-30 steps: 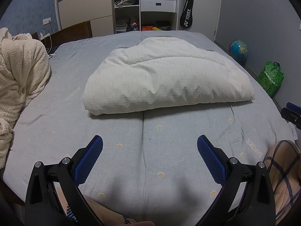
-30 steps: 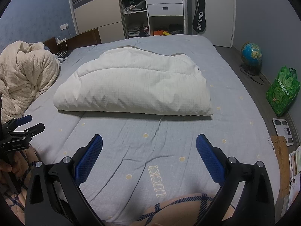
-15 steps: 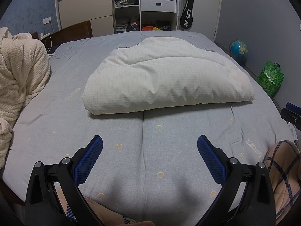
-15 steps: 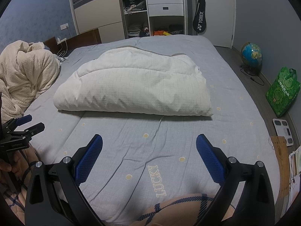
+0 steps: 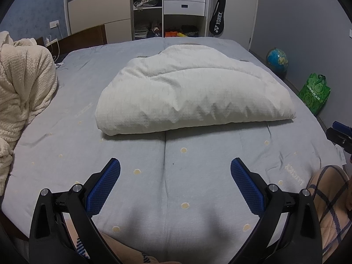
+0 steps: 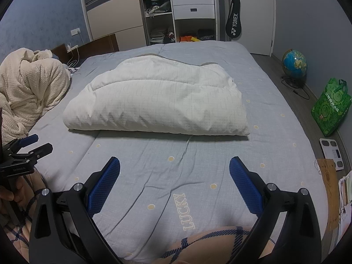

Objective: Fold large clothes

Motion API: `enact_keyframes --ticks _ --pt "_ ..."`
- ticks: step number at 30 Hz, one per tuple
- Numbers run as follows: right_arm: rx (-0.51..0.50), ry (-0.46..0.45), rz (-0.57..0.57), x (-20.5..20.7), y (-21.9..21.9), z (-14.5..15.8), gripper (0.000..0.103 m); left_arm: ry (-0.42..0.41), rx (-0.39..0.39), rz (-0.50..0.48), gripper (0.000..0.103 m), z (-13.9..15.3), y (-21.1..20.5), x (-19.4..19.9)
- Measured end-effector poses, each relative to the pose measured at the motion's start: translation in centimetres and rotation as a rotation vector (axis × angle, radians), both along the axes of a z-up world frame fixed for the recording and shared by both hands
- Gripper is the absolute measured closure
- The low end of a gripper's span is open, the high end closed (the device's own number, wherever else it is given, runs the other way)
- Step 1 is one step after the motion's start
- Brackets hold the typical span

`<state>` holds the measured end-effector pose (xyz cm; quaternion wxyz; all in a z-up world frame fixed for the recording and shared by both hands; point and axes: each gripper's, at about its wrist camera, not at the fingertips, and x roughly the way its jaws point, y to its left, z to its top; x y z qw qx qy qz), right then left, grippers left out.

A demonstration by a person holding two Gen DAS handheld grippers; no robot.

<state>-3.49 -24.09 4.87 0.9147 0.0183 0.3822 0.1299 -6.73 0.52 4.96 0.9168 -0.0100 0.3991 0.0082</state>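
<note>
From the left wrist, the left gripper [image 5: 175, 171] hangs with its jaws spread wide and empty over the near part of the bed [image 5: 198, 209], and the folded white quilt [image 5: 193, 92] lies straight ahead and well apart, its long axis running crosswise with the near folded edge facing the fingers. From the right wrist, the right gripper [image 6: 174, 170] is likewise spread and empty, and the quilt [image 6: 156, 101] sits ahead and a little to the left, its right end more nearly in line, so I judge each hand nearer its own end.
</note>
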Motion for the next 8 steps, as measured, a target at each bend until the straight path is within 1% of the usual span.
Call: enact_keyframes --ticks 8 --pt "-0.001 -0.001 0.001 0.02 0.01 0.01 0.007 -0.002 -0.006 0.007 0.006 0.06 0.23 -0.04"
